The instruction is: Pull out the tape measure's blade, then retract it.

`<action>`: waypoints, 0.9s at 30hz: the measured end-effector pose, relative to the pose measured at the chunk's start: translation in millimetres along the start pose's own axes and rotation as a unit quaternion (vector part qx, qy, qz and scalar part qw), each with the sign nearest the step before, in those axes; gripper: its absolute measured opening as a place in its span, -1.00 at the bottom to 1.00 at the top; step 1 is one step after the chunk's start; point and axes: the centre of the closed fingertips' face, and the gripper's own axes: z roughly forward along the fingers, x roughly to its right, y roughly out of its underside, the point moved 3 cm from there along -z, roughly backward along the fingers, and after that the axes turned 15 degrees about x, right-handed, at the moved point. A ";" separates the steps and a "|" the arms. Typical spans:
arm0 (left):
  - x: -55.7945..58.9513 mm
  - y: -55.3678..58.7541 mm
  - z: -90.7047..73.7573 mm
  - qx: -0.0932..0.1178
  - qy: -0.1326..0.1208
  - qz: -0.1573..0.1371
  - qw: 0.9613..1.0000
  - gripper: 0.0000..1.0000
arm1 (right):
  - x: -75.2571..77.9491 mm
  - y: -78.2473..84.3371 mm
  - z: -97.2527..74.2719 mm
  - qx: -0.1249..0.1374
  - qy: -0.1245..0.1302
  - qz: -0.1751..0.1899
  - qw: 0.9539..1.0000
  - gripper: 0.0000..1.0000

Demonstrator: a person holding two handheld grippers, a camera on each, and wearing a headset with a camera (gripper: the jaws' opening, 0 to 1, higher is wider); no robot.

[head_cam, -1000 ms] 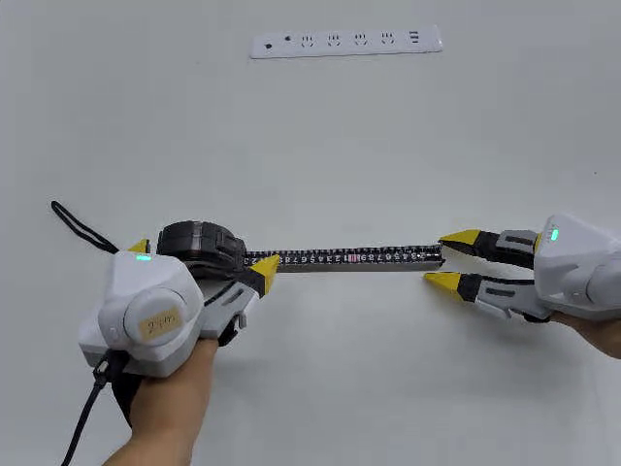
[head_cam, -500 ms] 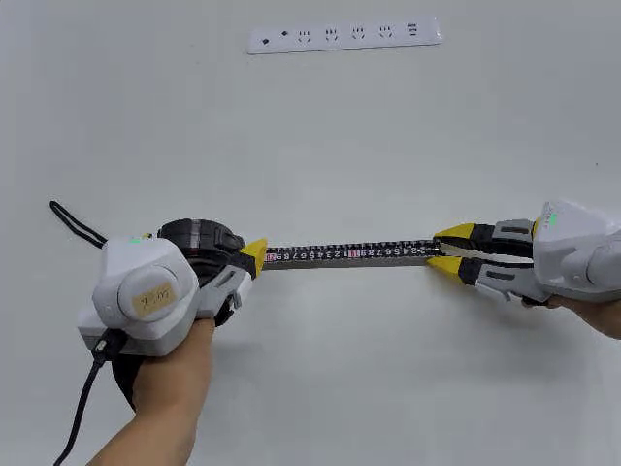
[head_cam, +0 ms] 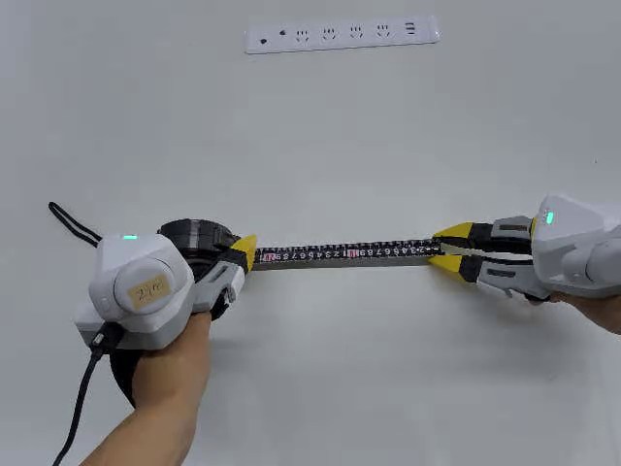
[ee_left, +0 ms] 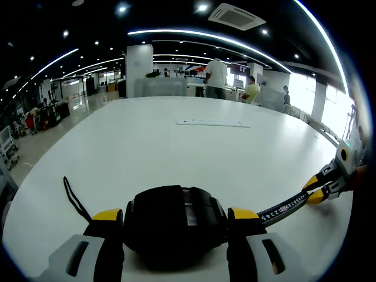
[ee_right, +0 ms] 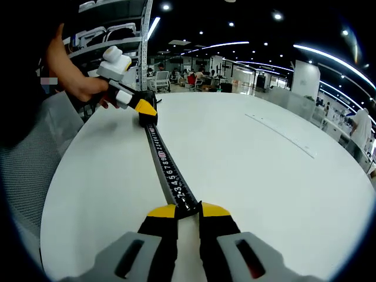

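Note:
A black tape measure case rests on the white table, and my left gripper is shut on its two sides. In the left gripper view the case sits between the yellow-tipped fingers. Its dark blade runs out flat along the table to the right. My right gripper is shut on the blade's far end. The right gripper view has the blade running from my right gripper away to the case. A black wrist strap trails left of the case.
A white power strip lies at the far side of the table. A black cable hangs from the left gripper's body. People stand and sit beyond the table's far edge in the left gripper view.
My right gripper, open around the blade's end a second ago, has shut on it. The left gripper keeps its hold on the case.

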 end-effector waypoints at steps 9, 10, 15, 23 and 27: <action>0.8 0.8 0.0 -0.003 0.001 0.009 1.000 0.35 | -0.8 -0.3 -1.0 -0.003 -0.005 -0.001 1.000 -0.77; 0.9 0.7 0.1 -0.003 0.001 0.010 1.000 0.35 | -1.0 -0.3 -1.1 -0.003 -0.005 -0.001 1.000 -0.77; 1.1 0.7 0.3 -0.007 0.002 0.012 1.000 0.33 | -0.9 -1.3 -1.5 -0.004 -0.006 -0.004 1.000 -0.77; 1.4 1.0 0.6 -0.009 0.007 0.016 1.000 0.29 | -0.8 -1.4 -0.6 -0.005 -0.007 -0.007 1.000 -0.78; 1.4 1.3 0.7 -0.008 0.008 0.017 1.000 0.28 | -0.4 -1.5 -1.3 -0.004 -0.008 -0.007 1.000 -0.78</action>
